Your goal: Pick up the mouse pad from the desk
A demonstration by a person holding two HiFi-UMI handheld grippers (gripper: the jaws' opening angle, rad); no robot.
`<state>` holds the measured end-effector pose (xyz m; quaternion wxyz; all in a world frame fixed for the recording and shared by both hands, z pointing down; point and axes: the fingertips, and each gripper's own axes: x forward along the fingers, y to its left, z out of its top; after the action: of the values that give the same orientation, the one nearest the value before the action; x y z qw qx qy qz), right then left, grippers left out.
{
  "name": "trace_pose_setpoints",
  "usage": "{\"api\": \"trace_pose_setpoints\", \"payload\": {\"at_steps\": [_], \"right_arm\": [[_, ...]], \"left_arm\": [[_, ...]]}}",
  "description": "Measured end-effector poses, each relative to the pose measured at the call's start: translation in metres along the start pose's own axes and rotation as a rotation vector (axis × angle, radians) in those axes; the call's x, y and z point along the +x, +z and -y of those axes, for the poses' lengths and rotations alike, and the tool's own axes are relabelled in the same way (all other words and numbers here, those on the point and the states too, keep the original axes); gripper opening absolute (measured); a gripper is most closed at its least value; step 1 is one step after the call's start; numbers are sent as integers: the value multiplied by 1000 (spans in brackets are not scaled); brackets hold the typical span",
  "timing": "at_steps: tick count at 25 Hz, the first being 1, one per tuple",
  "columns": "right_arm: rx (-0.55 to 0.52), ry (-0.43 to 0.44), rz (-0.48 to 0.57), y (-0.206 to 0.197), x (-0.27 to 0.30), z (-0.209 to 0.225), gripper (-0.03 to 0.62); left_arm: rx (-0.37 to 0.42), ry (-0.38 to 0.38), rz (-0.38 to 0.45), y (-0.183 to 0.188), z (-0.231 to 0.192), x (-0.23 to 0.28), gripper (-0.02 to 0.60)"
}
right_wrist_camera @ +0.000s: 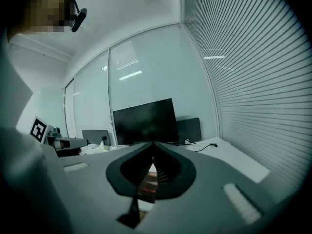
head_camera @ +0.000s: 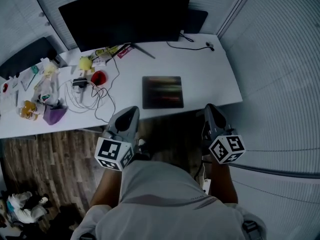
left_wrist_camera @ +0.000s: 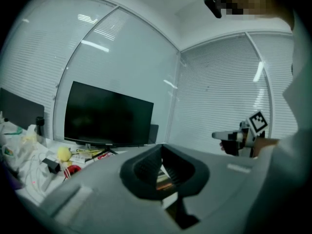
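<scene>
Mouse pad point(head_camera: 162, 92) flat on the white worktop point(head_camera: 215, 79), folks: a dark square with a reddish streak across it, close to the front edge and below the big black monitor point(head_camera: 125, 16). Nothing is touching it.

Down at the near side, both hands hang off the worktop edge, over the wood floor point(head_camera: 50, 159). The left tongs point(head_camera: 131, 110) point at the edge just left of the pad, and the right tongs point(head_camera: 210, 107) point in just right of it, so the pad lies ahead of the two tips and between them. Marker cubes ride at the back of each.

In the left gripper view the left tongs point(left_wrist_camera: 162, 146) are pressed together at the tip, nothing held, and a sliver of the pad shows through the gap below. The right tongs point(right_wrist_camera: 152, 143) read the same in the right gripper view: tips together, empty, the pad glimpsed beneath.

Off to the left there is clutter: a yellow thing point(head_camera: 85, 63), a red one point(head_camera: 98, 77), a tangle of white cables point(head_camera: 85, 96) and a purple pouch point(head_camera: 54, 115). A black cable point(head_camera: 192, 46) trails across the far right corner. Slatted blinds point(head_camera: 280, 84) close off the right side.
</scene>
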<state>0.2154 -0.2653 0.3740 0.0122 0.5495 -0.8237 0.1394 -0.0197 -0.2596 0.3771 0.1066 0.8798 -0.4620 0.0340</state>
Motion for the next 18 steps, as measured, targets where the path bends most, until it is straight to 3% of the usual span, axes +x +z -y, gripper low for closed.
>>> {"api": "trace_pose_setpoints", "payload": {"at_steps": [8, 14, 18], "right_arm": [[-31, 14, -65, 4, 108, -6, 6], [-38, 11, -140, -5, 150, 14, 6], [-32, 16, -241, -29, 178, 40, 8]], "left_arm": [[-21, -1, -39, 4, -87, 61, 3], [-56, 3, -107, -11, -105, 96, 3], [-72, 46, -163, -26, -112, 124, 3]]}}
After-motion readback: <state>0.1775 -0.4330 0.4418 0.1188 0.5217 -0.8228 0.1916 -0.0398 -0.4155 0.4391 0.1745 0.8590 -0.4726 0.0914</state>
